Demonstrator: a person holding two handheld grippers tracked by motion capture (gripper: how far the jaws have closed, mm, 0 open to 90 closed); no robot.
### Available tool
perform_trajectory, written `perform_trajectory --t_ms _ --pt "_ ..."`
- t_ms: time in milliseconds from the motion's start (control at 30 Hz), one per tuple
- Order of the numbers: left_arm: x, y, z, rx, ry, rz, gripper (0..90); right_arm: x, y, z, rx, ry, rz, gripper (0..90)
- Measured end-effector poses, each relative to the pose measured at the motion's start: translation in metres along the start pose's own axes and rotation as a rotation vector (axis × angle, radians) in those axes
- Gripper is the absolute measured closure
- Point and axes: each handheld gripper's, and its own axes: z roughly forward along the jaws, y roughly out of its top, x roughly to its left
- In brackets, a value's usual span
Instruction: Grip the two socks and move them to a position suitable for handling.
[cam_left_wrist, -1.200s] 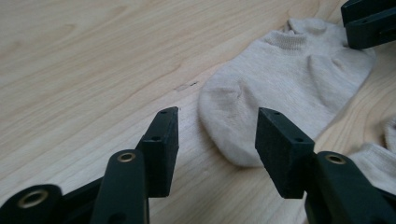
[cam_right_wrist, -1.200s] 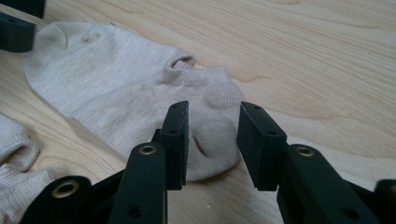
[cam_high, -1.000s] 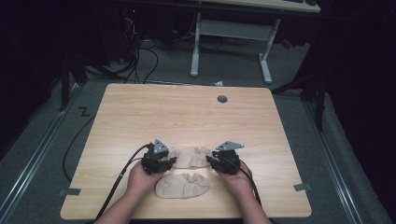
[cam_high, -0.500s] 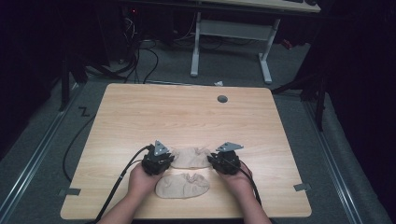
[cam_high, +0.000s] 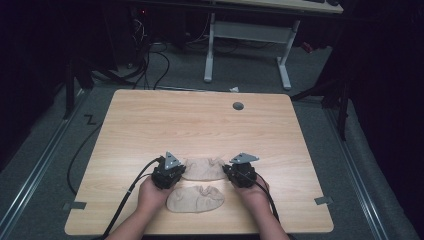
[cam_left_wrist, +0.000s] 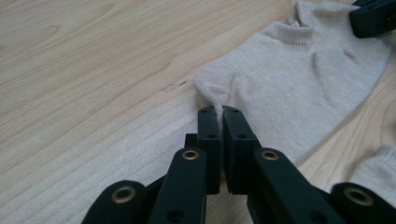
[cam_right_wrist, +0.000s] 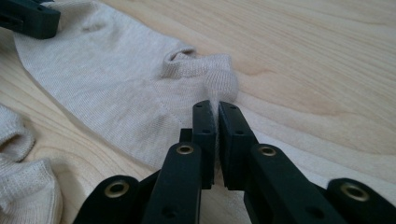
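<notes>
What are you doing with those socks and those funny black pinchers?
A person at a wooden table holds a pincher tool in each hand. The left gripper has just been closing and now pinches one end of the far sock. The right gripper has just been closing too and pinches that sock's other end. The sock lies flat on the table between them. A second sock lies crumpled nearer the person, untouched.
</notes>
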Motion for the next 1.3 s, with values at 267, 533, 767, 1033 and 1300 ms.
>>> perform_trajectory --t_ms 267,533,767,1033,1300 --pt "0.0 0.005 -0.017 -0.038 0.004 0.002 86.6 0.003 0.004 -0.01 -0.052 0.001 -0.001 85.9" --pt "-0.005 0.004 -0.055 -0.056 0.008 0.039 86.5 0.025 0.006 -0.03 -0.111 0.015 -0.08 85.9" --pt "-0.01 -0.007 -0.078 -0.057 -0.014 0.03 86.4 0.04 0.001 -0.046 -0.13 0.041 -0.124 85.8" --pt "-0.029 -0.028 -0.093 -0.058 -0.04 0.059 86.2 0.053 -0.008 -0.059 -0.131 0.068 -0.153 85.8" --pt "-0.041 -0.036 -0.097 -0.05 -0.062 0.076 86.2 0.066 -0.026 -0.066 -0.099 0.081 -0.175 85.8"
